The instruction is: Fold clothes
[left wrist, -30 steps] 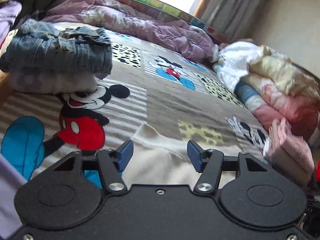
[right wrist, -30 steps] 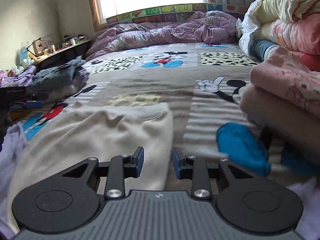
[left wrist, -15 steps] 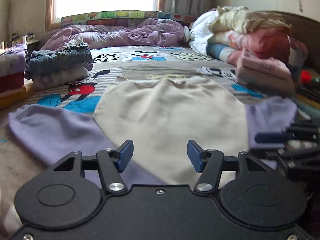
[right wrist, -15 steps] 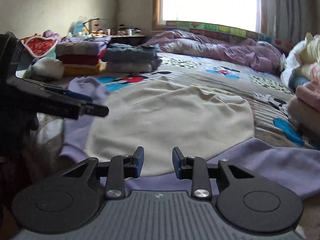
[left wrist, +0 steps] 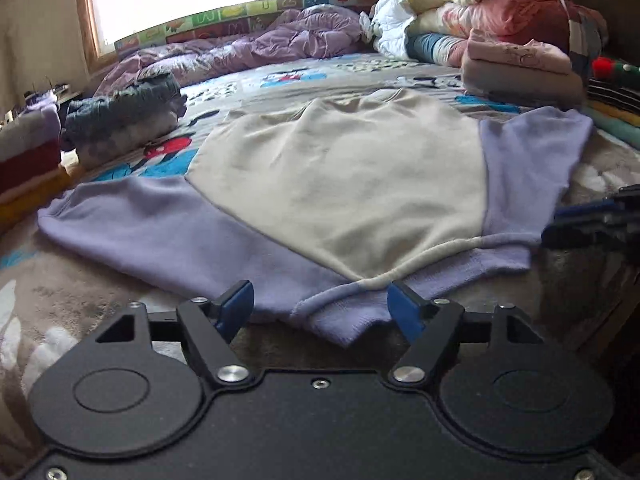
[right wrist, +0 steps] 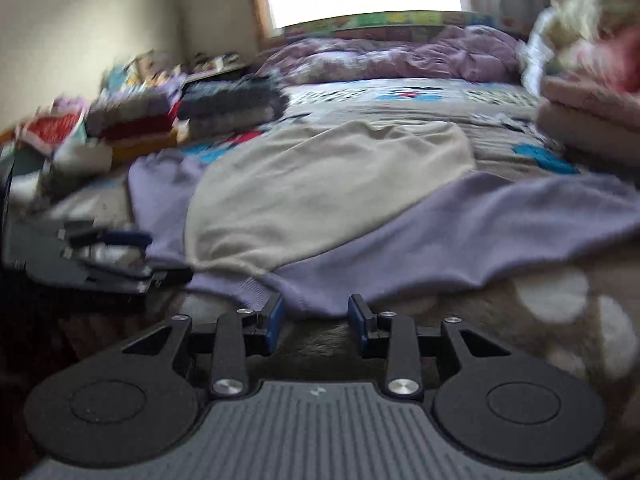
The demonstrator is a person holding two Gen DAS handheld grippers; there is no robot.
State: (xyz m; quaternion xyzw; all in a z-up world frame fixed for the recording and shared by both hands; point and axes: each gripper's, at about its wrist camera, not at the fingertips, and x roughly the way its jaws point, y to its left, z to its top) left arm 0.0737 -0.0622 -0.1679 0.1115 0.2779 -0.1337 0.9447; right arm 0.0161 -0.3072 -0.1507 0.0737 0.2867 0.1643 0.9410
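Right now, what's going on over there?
Both tools open: left tool, right tool, jaws just widening. Cream-and-lilac sweatshirt flat on bed, neckline nearest. Nothing gripped, nothing blocking.

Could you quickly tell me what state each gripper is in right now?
Left gripper: open, opening wider, nothing held.
Right gripper: open, opening wider, nothing held.

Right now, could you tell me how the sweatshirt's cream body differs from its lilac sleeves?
The cream body fills the middle of the sweatshirt as one broad panel; the lilac sleeves spread out to either side. The body runs back toward the window, while the sleeves lie nearer the cameras. Both lie flat on the cartoon-print bedspread.
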